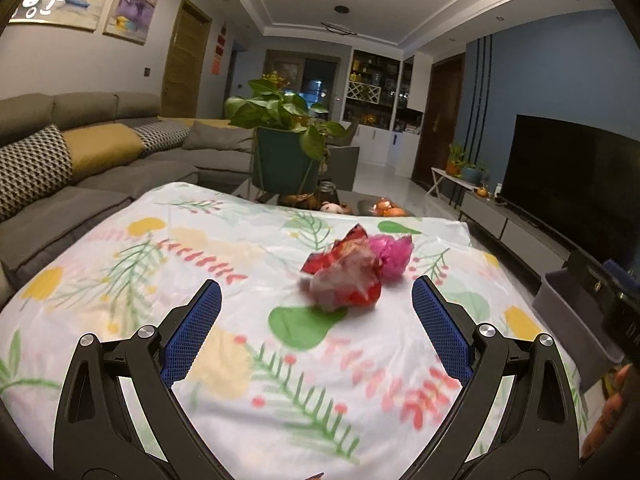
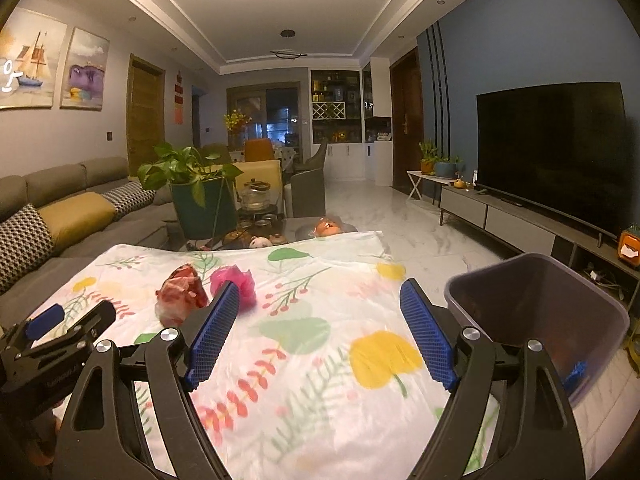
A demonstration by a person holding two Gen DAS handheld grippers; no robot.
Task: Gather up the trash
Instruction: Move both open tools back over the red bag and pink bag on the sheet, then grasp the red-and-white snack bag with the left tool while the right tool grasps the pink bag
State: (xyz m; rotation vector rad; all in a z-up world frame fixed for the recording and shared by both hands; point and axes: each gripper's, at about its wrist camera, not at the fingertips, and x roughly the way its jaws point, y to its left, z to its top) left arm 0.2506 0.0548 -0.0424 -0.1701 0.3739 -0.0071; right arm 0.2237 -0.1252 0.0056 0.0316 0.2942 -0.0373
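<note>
Trash is lying on the flowery cloth (image 1: pixel 120 280) covering the desk: a red crumpled wrapper (image 1: pixel 344 276) touching a pink crumpled bag (image 1: pixel 390 254) just behind it. The left gripper (image 1: pixel 316 300) is pointing at the red wrapper, jaws wide apart and holding nothing. The right gripper (image 2: pixel 316 300) is hovering farther right, jaws wide too and holding nothing. The gray trash bin (image 2: pixel 536 312) is standing off the desk's right edge. Light wrappers could slide away, or the jaws could pinch the cloth too.
</note>
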